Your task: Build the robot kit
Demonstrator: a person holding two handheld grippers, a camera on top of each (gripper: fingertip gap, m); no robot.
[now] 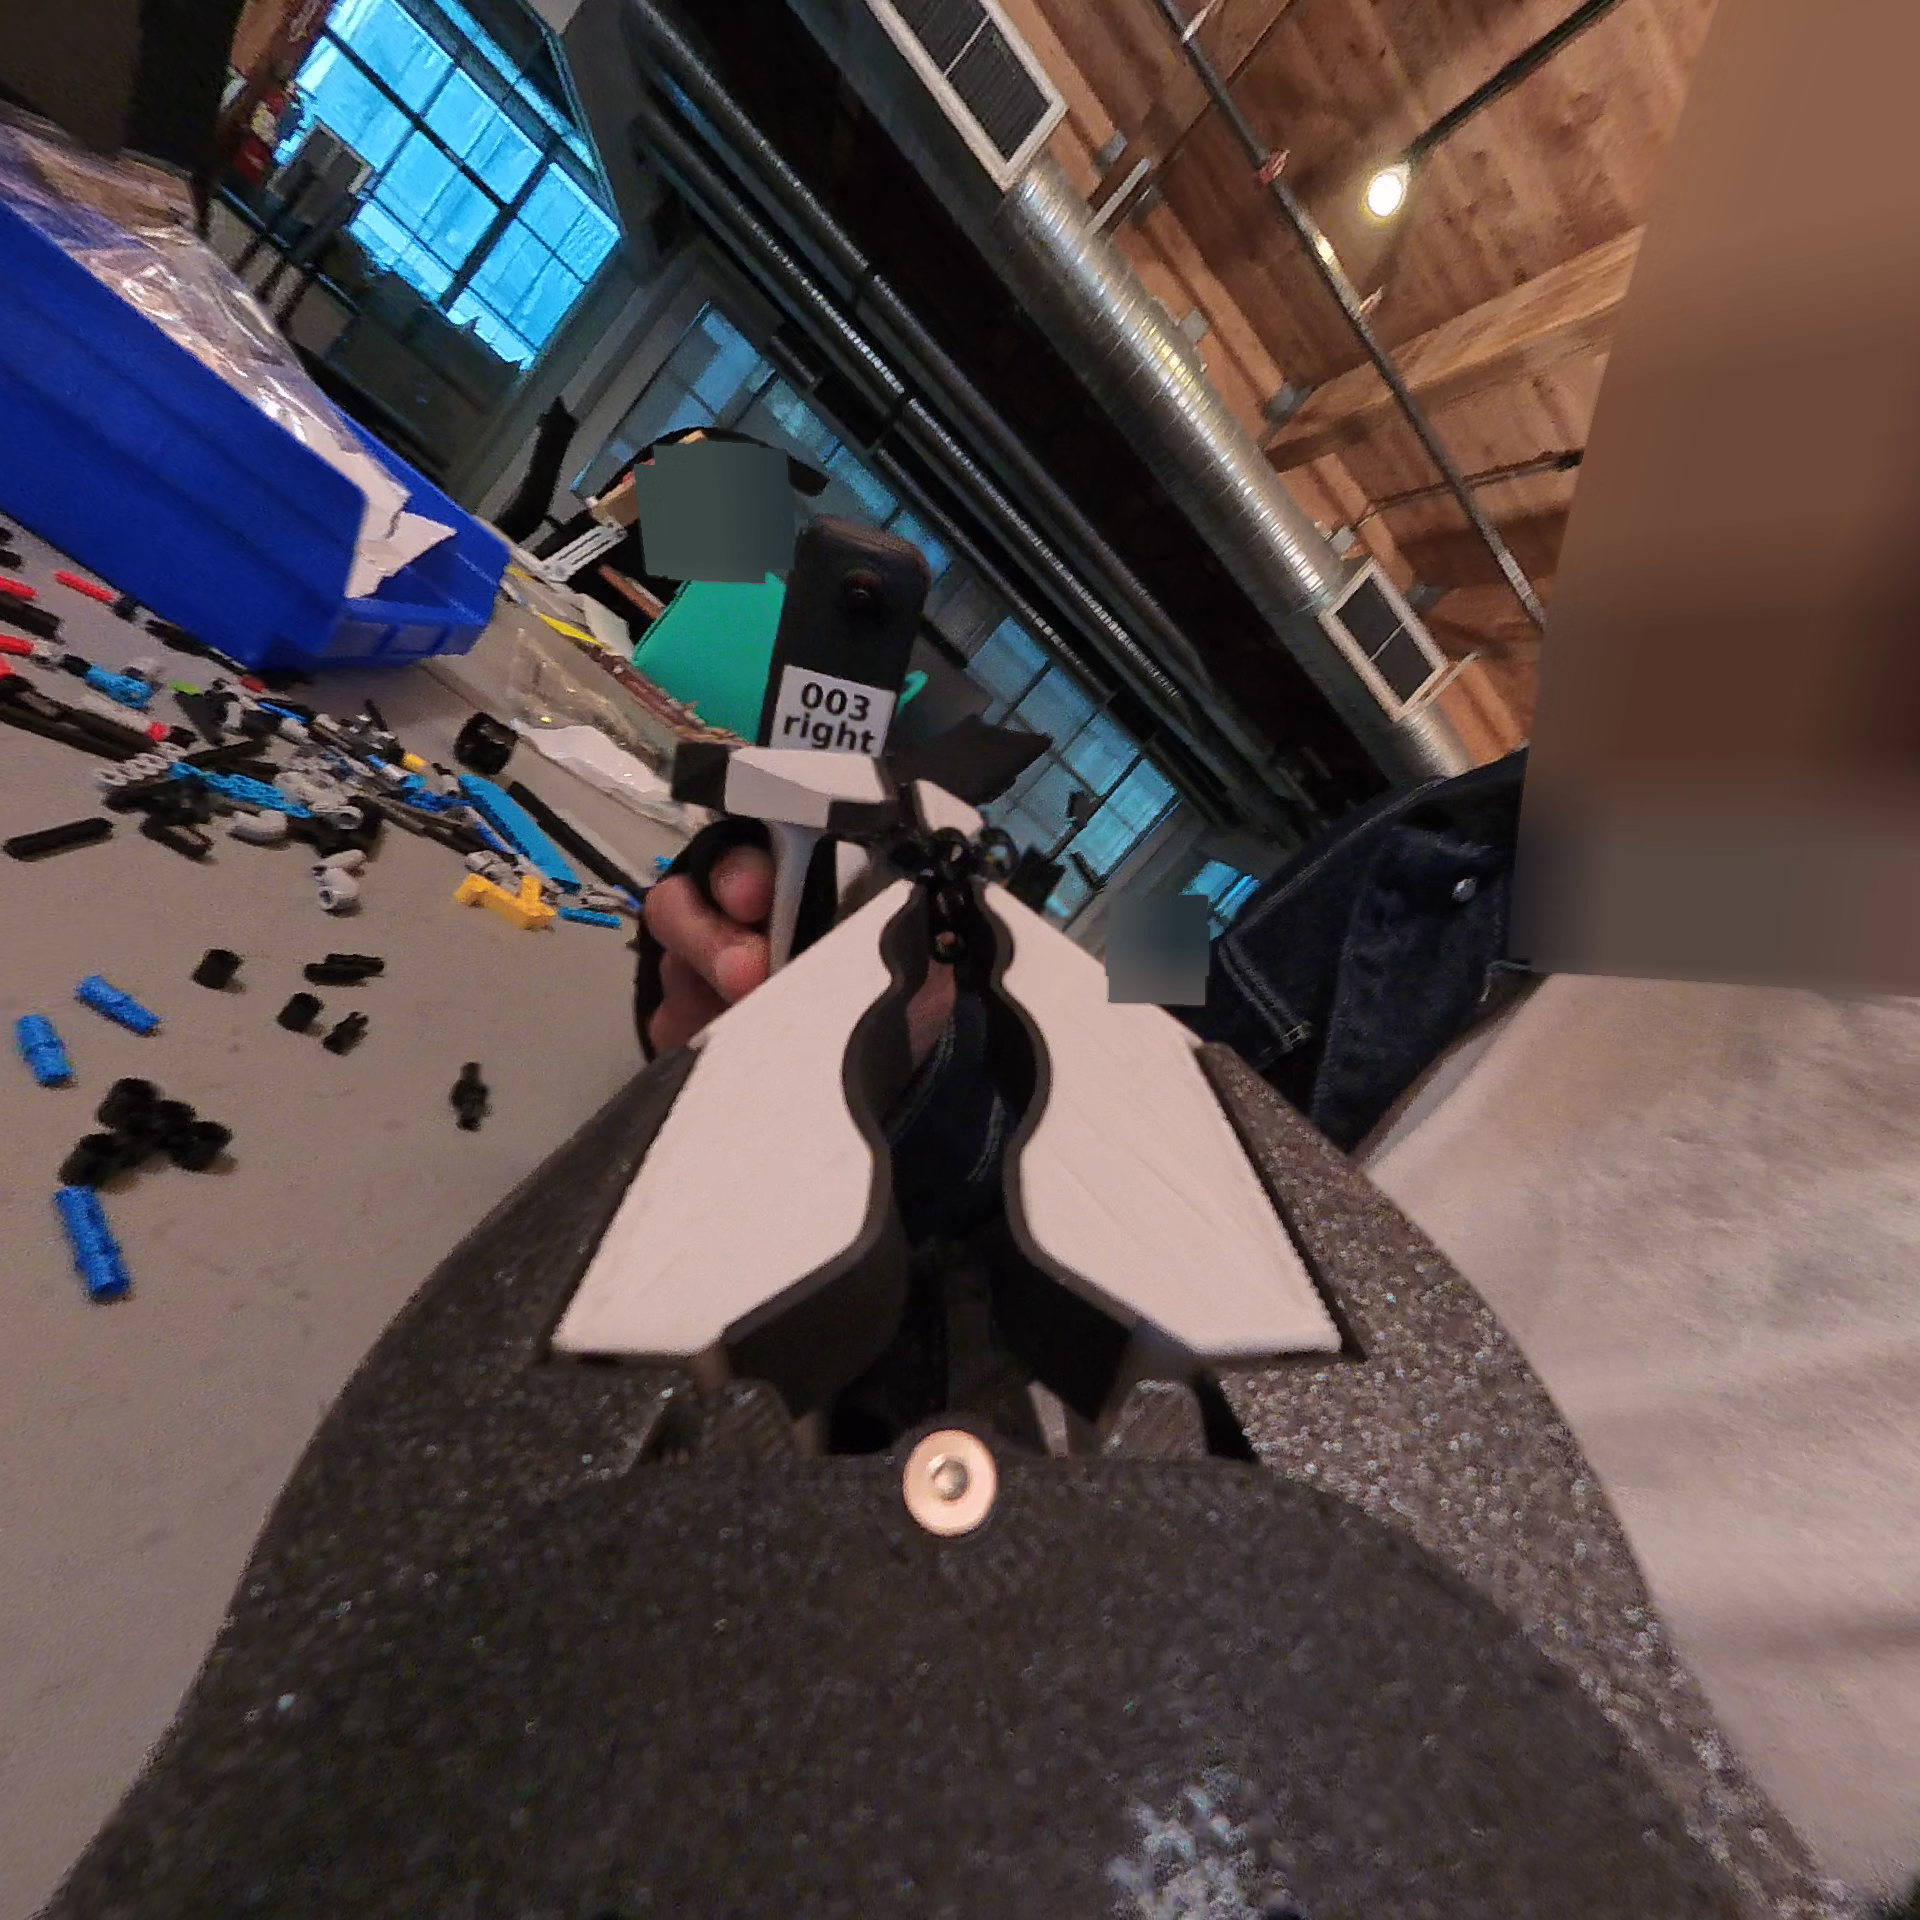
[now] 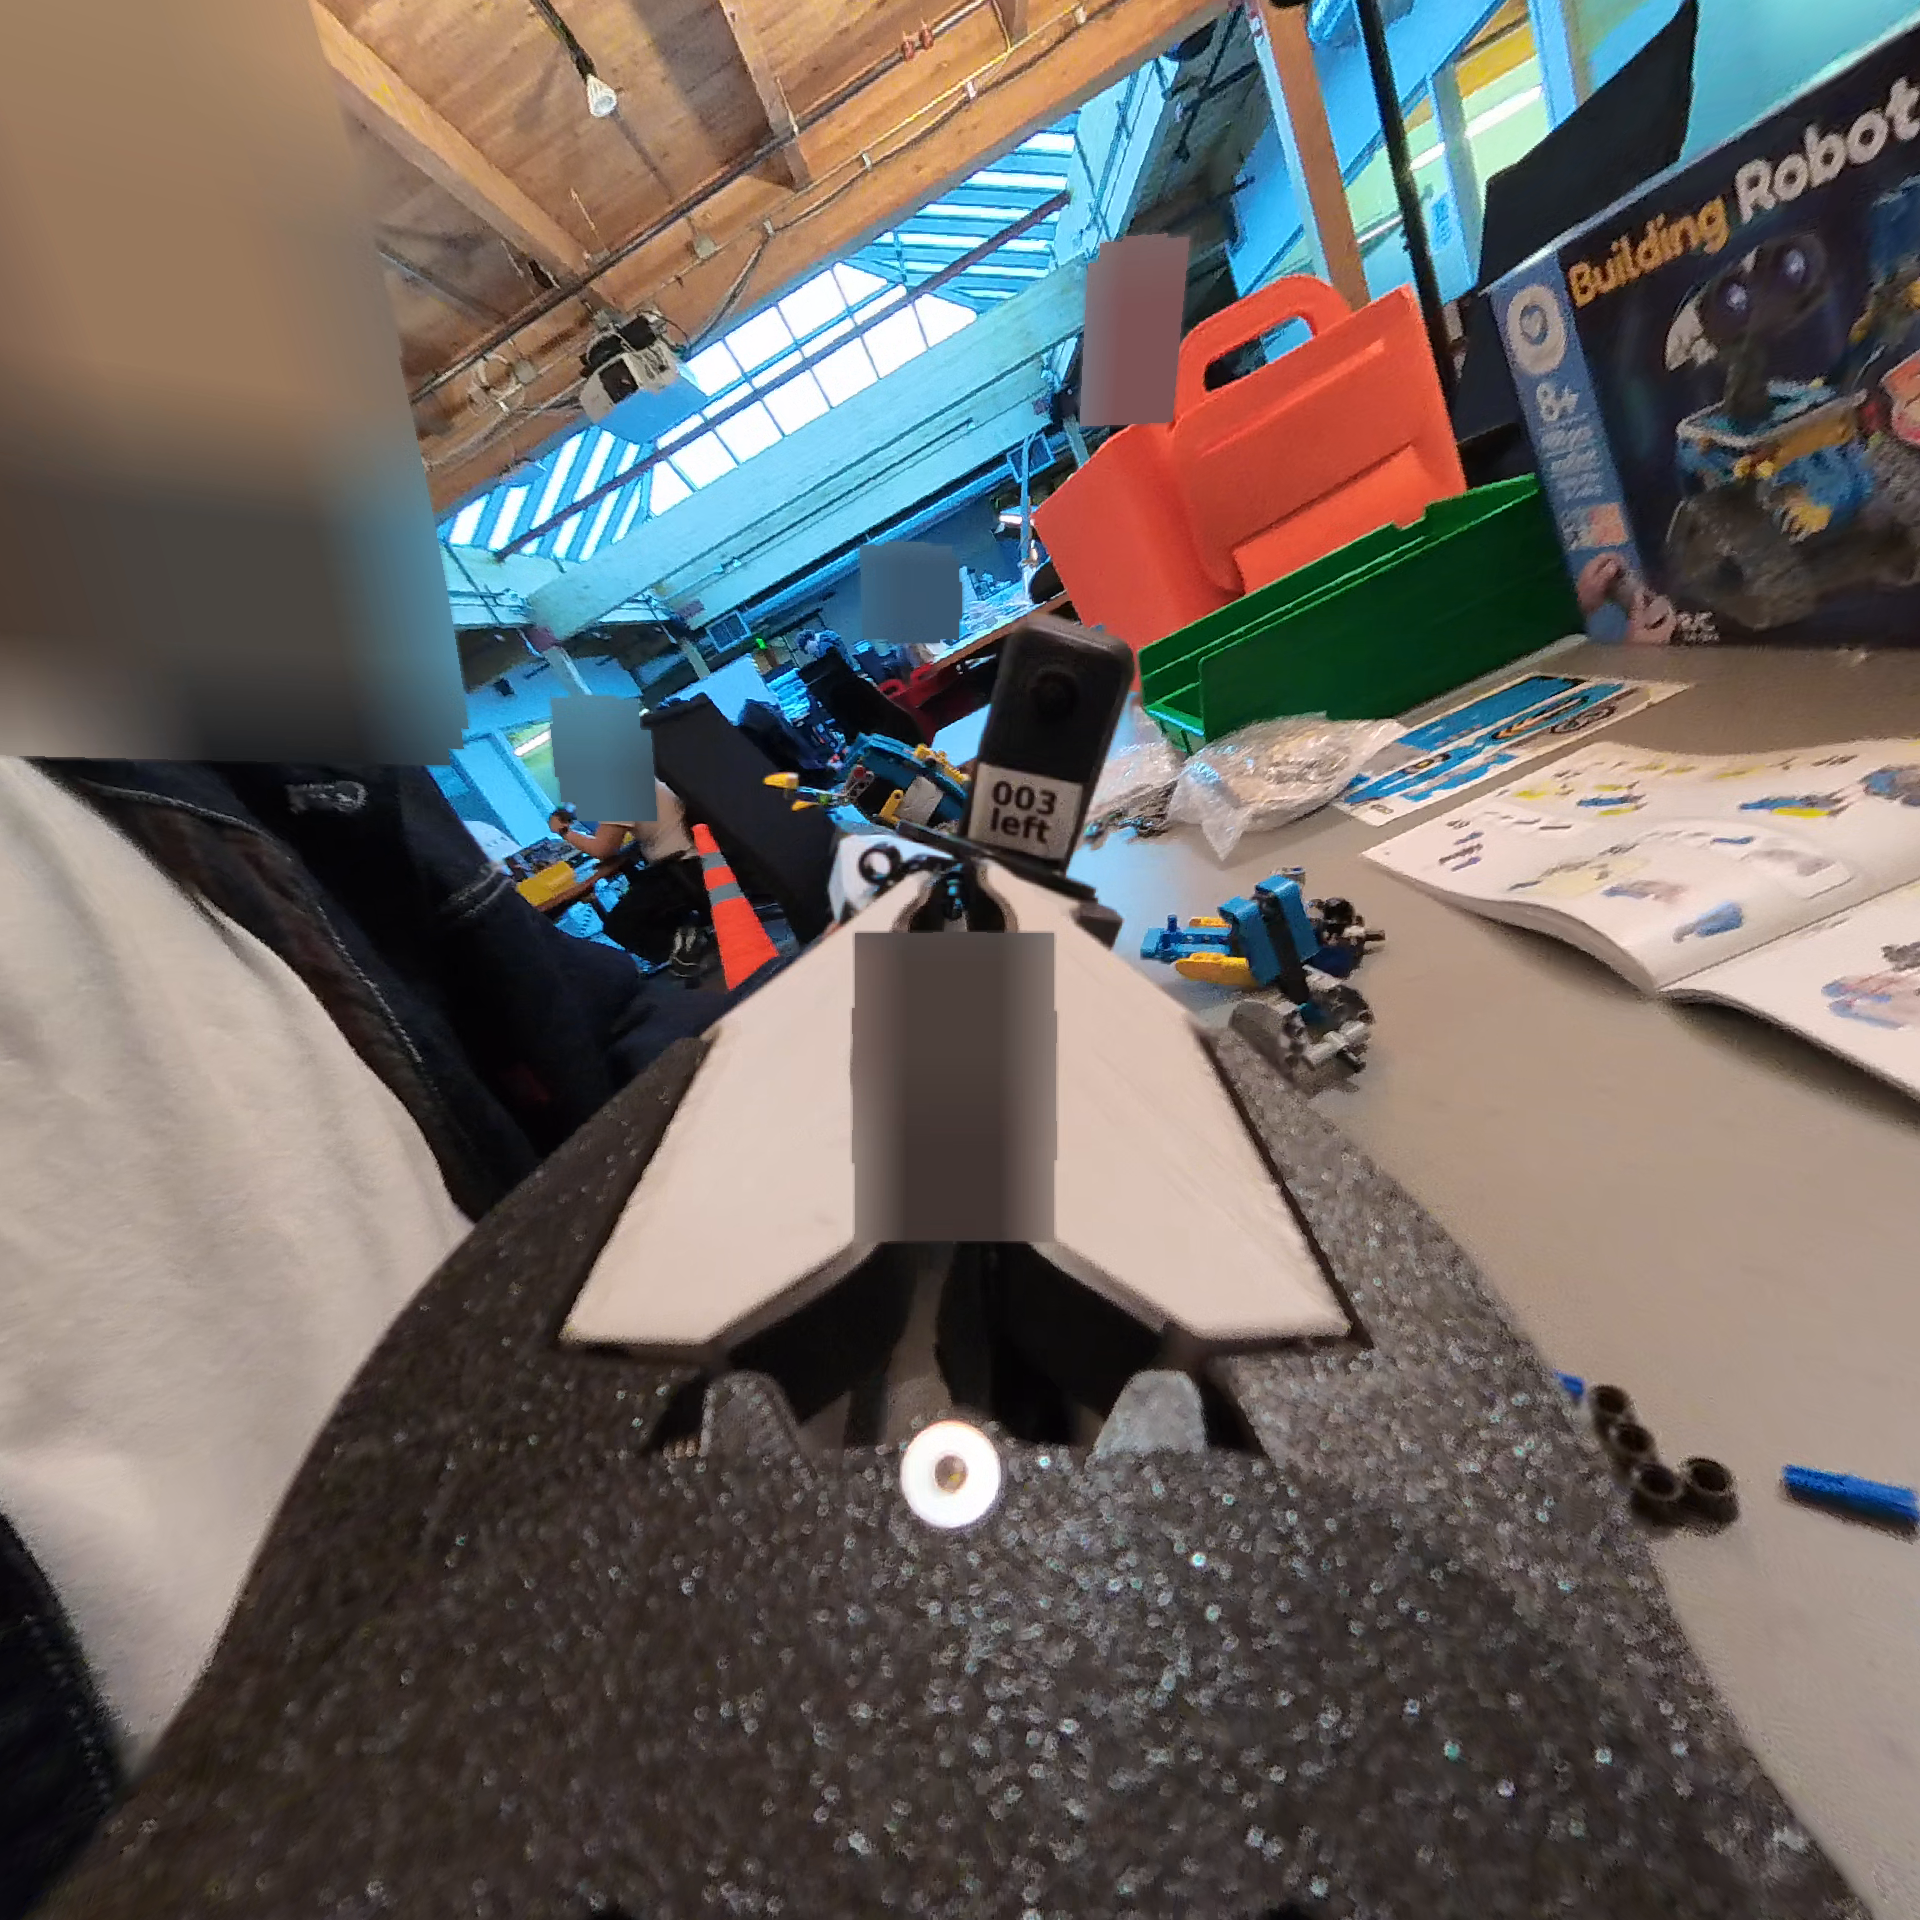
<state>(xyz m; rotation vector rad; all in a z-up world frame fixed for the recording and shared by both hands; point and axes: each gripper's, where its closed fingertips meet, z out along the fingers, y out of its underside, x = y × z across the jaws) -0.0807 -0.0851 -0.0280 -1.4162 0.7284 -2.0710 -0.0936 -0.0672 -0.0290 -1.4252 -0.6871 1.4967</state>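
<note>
My left gripper (image 1: 940,883) is raised off the grey bench (image 1: 343,1299), its white fingers (image 1: 790,1122) drawn together at the tips and clamped on a small black linked piece (image 1: 945,888). My right gripper (image 2: 951,883) meets it tip to tip from the opposite side, its fingers (image 2: 748,1143) likewise closed at the tips onto that same black piece (image 2: 940,878), so the piece hangs between the two grippers in the air above the bench. Beyond the piece in the left wrist view, a hand (image 1: 712,935) grips the right gripper's handle, and loose blue, black and yellow building parts (image 1: 312,800) lie scattered on the bench to the piece's left, in front of a blue bin (image 1: 177,488). In the right wrist view, a partly built blue and yellow model (image 2: 1262,935) sits on the bench just right of the piece, with an open instruction booklet (image 2: 1662,862), a green tray (image 2: 1382,623), an orange case (image 2: 1278,447) and a kit box (image 2: 1745,395) farther right.
</note>
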